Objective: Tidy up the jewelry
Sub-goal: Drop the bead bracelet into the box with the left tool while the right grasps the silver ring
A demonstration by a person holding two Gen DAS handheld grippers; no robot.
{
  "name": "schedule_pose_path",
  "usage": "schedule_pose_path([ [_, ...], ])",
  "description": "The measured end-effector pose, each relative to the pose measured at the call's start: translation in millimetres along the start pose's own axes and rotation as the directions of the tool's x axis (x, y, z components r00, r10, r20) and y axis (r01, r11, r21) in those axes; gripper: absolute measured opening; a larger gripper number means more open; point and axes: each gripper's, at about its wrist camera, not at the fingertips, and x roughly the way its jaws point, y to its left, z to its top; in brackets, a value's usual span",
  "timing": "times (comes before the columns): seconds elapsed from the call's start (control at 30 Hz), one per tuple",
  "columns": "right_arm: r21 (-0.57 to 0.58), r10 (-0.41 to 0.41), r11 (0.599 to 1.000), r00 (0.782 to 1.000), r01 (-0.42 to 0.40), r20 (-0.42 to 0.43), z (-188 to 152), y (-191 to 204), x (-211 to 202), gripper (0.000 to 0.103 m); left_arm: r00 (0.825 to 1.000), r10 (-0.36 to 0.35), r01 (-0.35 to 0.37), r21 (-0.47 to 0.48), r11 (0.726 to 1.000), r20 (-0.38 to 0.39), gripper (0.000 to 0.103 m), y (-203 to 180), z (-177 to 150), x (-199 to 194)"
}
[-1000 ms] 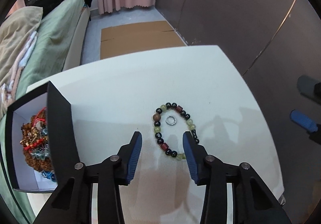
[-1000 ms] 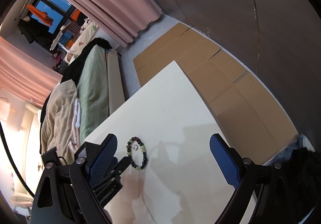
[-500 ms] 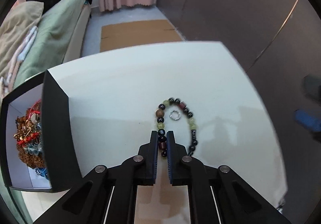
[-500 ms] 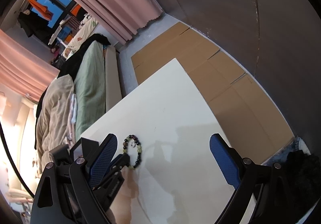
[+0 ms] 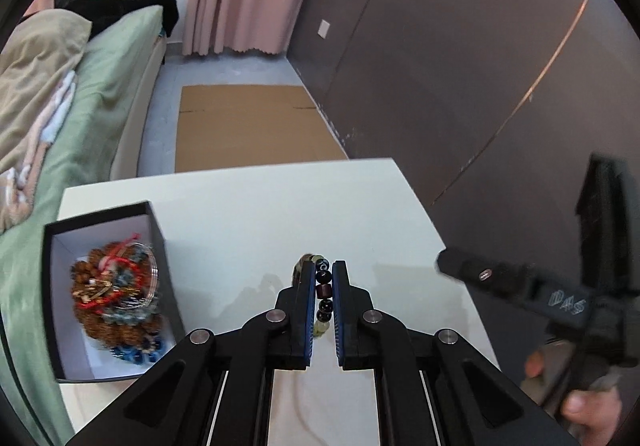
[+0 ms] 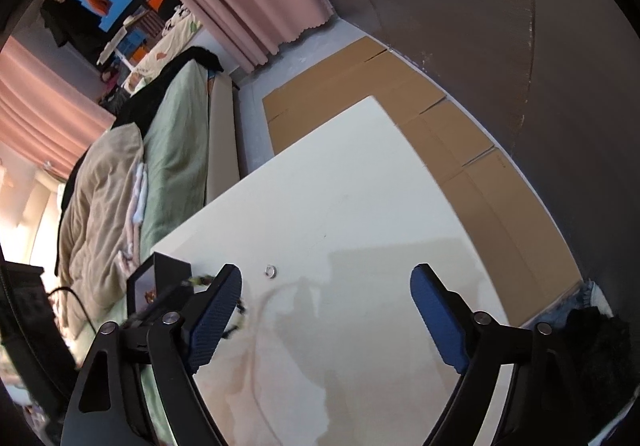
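Your left tongs point(image 5: 323, 300) are clenched on the beaded bracelet point(image 5: 324, 291), its dark, maroon and pale green beads lined up in the narrow gap between the blue-padded fingers point(image 5: 307, 310), with a loop of beads poking out past the tips. You're holding the bracelet lifted off the white desk point(image 5: 248, 214), about midway along its width and toward the near edge (the right wrist view shows it only as a blur beside the left tool). Your right tongs point(image 6: 326, 310) are released, fingers spread wide over the desk with nothing between them. A small silver ring point(image 6: 271, 270) lies alone on the desk, out in the open just beyond the right tongs' left finger. Near the desk's left edge sits the black jewelry box point(image 5: 158, 246), open, white inside, and piled with brown beaded strands, red cord and blue beads point(image 5: 114, 298). In the left wrist view your right hand point(image 5: 576, 402) grips its tool at the desk's right edge.
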Motion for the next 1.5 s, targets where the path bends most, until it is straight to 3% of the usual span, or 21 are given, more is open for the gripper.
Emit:
schedule_pose_path([
  [0.53,-0.157,-0.030,0.988,0.993,0.012,-0.115,-9,48,62,0.043,0.994,0.001,0.011,-0.114,0.993,0.105,0.008,54,19,-47],
  [0.73,-0.223,-0.076,0.974,0.989,0.047,-0.126,-12,64,78,0.032,0.992,-0.005,0.024,-0.143,0.989,0.127,0.008,70,23,-57],
  [1.03,-0.321,-0.186,0.936,0.978,0.146,-0.096,-13,80,92,0.030,0.991,0.008,0.017,-0.186,0.982,0.136,0.008,92,24,-65],
  [1.17,-0.378,-0.224,0.909,0.971,0.176,-0.087,-18,90,97,0.019,0.990,0.011,0.017,-0.201,0.979,0.138,0.008,98,23,-69],
  [1.2,-0.381,-0.225,0.908,0.970,0.175,-0.091,-18,90,97,0.014,0.991,0.012,0.016,-0.205,0.979,0.137,0.008,99,22,-70],
  [1.5,-0.329,-0.112,0.941,0.990,0.080,-0.081,-22,92,72,0.013,0.990,0.043,-0.012,-0.225,0.974,0.134,0.008,107,11,-82],
])
